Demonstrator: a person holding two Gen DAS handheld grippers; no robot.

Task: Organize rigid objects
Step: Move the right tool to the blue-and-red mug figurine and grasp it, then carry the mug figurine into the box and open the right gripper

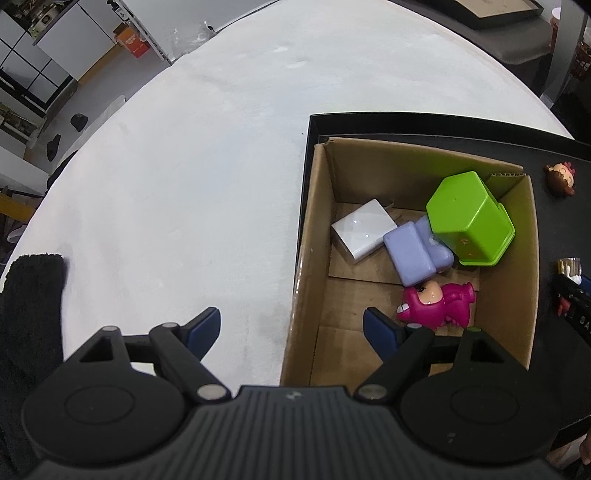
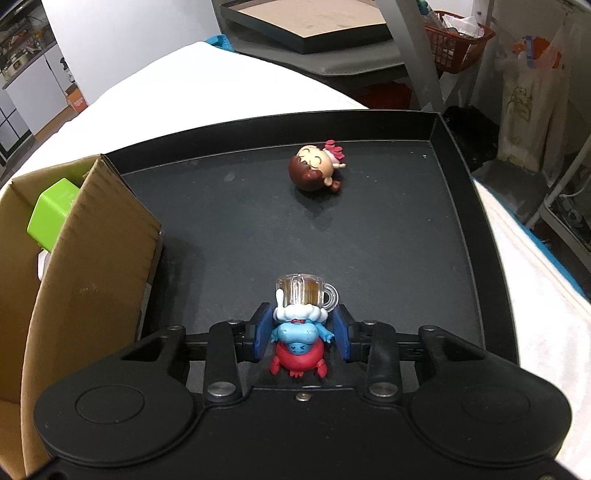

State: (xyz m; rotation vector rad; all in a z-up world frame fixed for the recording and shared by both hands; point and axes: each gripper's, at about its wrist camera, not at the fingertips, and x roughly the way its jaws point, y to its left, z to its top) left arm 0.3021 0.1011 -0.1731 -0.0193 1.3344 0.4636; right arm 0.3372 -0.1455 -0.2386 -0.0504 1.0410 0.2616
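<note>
My right gripper [image 2: 303, 332] is low over the black tray [image 2: 458, 177], its blue pads pressed against both sides of a small blue figurine [image 2: 300, 338] with a red base and a clear beer mug [image 2: 304, 293] on top. A brown-haired doll head [image 2: 317, 168] lies farther back on the tray. My left gripper [image 1: 291, 325] stands open with nothing in it, straddling the left wall of the cardboard box [image 1: 417, 155]. In the box lie a tipped green cup [image 1: 469, 218], a white block [image 1: 360, 229], a lilac block [image 1: 413, 254] and a magenta figurine [image 1: 436, 302].
The box stands in the tray's left part, on a white-covered table [image 1: 184, 166]. A dark fuzzy sleeve [image 1: 29, 314] shows at the left edge. Beyond the table are a flat framed board [image 2: 306, 26] and an orange basket [image 2: 458, 37].
</note>
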